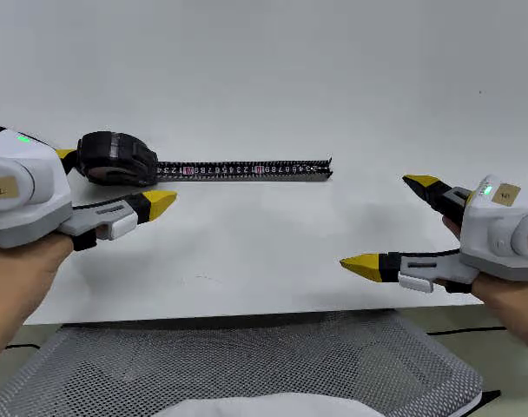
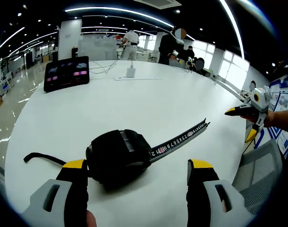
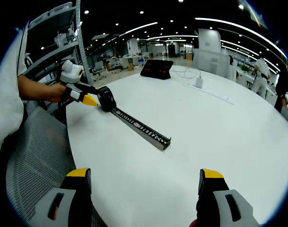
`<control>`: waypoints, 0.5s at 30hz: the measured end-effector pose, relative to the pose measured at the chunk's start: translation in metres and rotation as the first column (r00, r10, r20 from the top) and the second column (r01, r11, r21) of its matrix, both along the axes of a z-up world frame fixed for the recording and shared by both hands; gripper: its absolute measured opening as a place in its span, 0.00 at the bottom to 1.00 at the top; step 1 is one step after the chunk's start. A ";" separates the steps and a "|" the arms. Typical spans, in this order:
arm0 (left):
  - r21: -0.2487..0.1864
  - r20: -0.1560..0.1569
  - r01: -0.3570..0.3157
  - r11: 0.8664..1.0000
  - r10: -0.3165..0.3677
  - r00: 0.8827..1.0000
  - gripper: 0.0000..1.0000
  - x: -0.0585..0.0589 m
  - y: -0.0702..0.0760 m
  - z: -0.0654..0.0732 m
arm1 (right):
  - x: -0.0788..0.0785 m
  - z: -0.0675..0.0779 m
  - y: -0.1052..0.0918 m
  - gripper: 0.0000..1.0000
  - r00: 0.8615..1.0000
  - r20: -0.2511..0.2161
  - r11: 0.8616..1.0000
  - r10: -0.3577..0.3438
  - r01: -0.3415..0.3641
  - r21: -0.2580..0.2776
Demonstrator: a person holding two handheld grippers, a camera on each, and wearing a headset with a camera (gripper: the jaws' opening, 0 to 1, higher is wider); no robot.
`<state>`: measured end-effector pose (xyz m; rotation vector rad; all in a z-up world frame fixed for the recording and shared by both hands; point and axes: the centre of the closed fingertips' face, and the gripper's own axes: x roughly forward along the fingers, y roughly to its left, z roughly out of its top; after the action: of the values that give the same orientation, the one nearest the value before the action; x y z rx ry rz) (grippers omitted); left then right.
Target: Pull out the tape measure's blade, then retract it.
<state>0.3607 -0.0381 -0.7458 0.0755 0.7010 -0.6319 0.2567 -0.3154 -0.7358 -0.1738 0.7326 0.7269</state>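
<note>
The black rubbery tape measure case [image 1: 116, 158] sits on the white desk [image 1: 273, 78] between the left gripper's [image 1: 116, 176] apart jaws, its dark blade [image 1: 247, 168], numbered 1, 2, 3 onward, extended toward the right gripper's [image 1: 377, 221] apart, unloaded jaws.

Table [image 1: 264, 87]: white, smooth, faint satin sheen.
Tape measure case [image 1: 116, 159]: black, matt, looks like rubbery plastic.
Blade [image 1: 247, 169]: dark semi-gloss strip with a printed scale.
Left gripper [image 1: 113, 177] and right gripper [image 1: 387, 222]: glossy white plastic shells, matt black jaws, yellow tips.
Chair seat [image 1: 247, 356] by the table's near edge: coarse grey mesh cloth.
</note>
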 end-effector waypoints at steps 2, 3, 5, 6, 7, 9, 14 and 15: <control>-0.002 0.001 -0.007 1.000 0.007 1.000 0.83 0.000 -0.001 0.000 | 0.002 0.000 0.000 0.92 1.000 0.001 1.000 0.007 -0.007 -0.006; 0.019 0.008 -0.009 1.000 0.009 1.000 0.83 0.000 0.000 -0.001 | 0.004 0.000 0.000 0.91 1.000 0.002 1.000 0.010 -0.010 -0.007; 0.018 0.010 -0.021 1.000 0.021 1.000 0.82 0.001 0.001 -0.002 | 0.007 0.001 -0.001 0.88 1.000 0.015 1.000 0.021 -0.021 -0.020; 0.019 0.010 -0.023 1.000 0.023 1.000 0.82 0.001 0.000 -0.002 | 0.009 0.002 -0.001 0.87 1.000 0.018 1.000 0.024 -0.024 -0.018; 0.019 0.011 -0.027 0.999 0.027 1.000 0.82 0.002 0.000 -0.002 | 0.010 0.003 0.000 0.86 1.000 0.018 1.000 0.024 -0.024 -0.014; 0.014 0.009 -0.050 0.999 0.050 0.999 0.82 0.004 0.001 -0.001 | 0.013 0.004 0.000 0.83 0.999 0.024 0.999 0.030 -0.030 -0.016; -0.001 0.009 -0.098 0.995 0.098 0.995 0.80 0.008 0.000 -0.001 | 0.019 0.002 0.000 0.77 0.997 0.025 0.997 0.067 -0.066 -0.037; -0.002 0.009 -0.106 0.994 0.106 0.994 0.80 0.009 0.000 -0.001 | 0.021 0.002 0.000 0.76 0.997 0.028 0.996 0.074 -0.072 -0.043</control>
<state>0.3694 -0.0380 -0.7467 0.0394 0.6907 -0.5304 0.2781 -0.3151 -0.7337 -0.2504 0.7171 0.7771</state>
